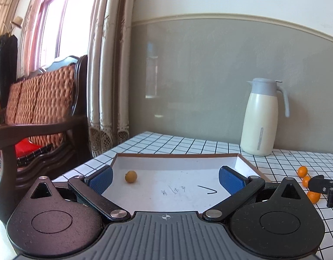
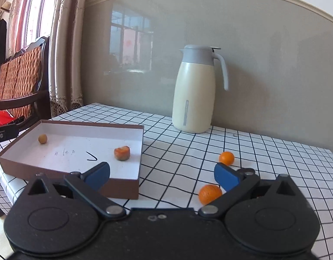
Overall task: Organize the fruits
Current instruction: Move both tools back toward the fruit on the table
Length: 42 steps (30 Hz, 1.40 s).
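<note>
Your box (image 2: 79,127) holds a small yellowish fruit (image 2: 42,139) at 10 o'clock and a bruised orange (image 2: 122,152) at 4; both grippers' jaws gape empty.

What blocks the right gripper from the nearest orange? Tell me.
Nothing visible. The right gripper is open, and the orange lies on the bare tablecloth just beside its right finger.

Table with black-grid white cloth (image 2: 264,162). On it: shallow brown box (image 2: 131,186) at left, cream thermos jug (image 2: 193,95) by the wall. Two oranges (image 2: 226,158) (image 2: 209,193) loose on cloth right of box.
</note>
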Each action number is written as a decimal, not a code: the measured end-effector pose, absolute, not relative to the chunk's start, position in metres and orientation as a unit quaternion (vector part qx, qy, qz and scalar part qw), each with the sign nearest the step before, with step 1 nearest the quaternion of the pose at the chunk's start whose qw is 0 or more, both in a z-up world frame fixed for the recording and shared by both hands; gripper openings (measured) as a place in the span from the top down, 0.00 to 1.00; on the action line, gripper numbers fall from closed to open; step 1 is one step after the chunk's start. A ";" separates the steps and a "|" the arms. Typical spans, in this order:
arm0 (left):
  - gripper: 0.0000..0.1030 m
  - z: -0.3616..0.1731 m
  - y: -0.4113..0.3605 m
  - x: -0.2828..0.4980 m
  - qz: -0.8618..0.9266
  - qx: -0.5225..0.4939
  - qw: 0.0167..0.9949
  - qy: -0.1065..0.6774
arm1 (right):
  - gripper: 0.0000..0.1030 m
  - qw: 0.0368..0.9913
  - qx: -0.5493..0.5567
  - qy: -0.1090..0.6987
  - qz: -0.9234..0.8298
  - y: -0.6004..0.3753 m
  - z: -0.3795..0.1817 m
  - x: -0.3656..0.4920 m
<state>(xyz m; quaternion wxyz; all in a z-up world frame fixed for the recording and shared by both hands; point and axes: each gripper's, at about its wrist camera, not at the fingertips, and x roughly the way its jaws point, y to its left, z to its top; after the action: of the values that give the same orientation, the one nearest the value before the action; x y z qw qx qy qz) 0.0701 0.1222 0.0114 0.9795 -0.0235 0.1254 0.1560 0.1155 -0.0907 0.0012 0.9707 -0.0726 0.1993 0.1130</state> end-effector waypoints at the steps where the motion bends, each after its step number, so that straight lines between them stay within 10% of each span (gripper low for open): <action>1: 0.00 0.012 0.120 0.069 0.154 -0.025 0.980 0.124 | 0.06 0.971 -0.076 0.197 0.112 -0.093 0.000 0.111; 42: 0.00 -0.009 -0.045 0.104 -0.038 0.037 0.986 0.161 | 0.20 0.972 -0.071 0.222 -0.030 -0.237 -0.020 0.080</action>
<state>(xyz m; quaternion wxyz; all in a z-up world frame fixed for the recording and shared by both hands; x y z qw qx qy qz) 0.1040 -0.0450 -0.0090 0.9856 0.0373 0.1606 -0.0378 0.0799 -0.2370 -0.0202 0.9720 -0.0710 0.2221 -0.0296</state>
